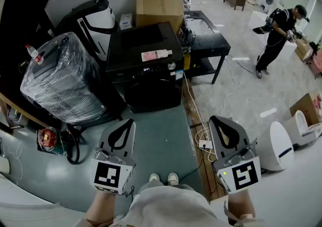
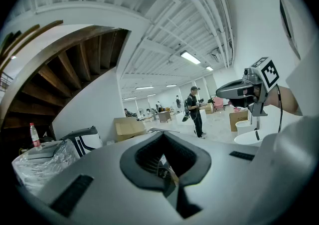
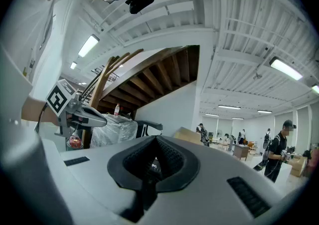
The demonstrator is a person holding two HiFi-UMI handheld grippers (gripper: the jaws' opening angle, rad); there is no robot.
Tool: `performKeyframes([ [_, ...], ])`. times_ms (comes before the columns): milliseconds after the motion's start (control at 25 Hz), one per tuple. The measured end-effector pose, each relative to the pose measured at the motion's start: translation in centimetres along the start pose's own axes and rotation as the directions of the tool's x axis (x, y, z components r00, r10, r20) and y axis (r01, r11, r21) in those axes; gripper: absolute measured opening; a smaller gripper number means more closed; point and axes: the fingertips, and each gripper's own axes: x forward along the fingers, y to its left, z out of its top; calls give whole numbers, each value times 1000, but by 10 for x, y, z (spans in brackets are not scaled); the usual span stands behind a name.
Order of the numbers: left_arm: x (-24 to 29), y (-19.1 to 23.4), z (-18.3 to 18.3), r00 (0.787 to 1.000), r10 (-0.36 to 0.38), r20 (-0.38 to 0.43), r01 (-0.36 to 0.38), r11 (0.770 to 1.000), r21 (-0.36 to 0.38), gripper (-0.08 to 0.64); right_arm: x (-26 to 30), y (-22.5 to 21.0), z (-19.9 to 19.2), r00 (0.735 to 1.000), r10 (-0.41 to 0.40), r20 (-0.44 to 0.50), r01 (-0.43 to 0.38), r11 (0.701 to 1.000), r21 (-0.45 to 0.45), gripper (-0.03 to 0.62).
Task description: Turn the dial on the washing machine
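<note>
The black washing machine (image 1: pixel 146 77) stands on the floor ahead of me, its silver dial (image 1: pixel 171 66) at the right end of the control panel, beside a small lit display (image 1: pixel 146 69). A pink and white pack (image 1: pixel 156 55) lies on its top. My left gripper (image 1: pixel 130 122) hangs low at the left, jaws together, with nothing in it, well short of the machine. My right gripper (image 1: pixel 214 119) is held level at the right, also shut and empty, about as far from the dial. Each gripper shows in the other's view: right gripper (image 2: pixel 244 89), left gripper (image 3: pixel 84 114).
A plastic-wrapped appliance (image 1: pixel 60 80) with a bottle (image 1: pixel 34 53) on it stands left of the washer. Cardboard boxes (image 1: pixel 158 2) and a black table (image 1: pixel 206 37) are behind and to the right. A power strip with cables (image 1: pixel 205 144), white toilets (image 1: pixel 279 145) and a person (image 1: pixel 279 34) are at the right.
</note>
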Motion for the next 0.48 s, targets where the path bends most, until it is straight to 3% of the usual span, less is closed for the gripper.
performKeyframes([
  [480,-4,-5,-3,1000,7,4,-7,999,50,20,-11,-3,-2,1000,0,7,0,998,64,28],
])
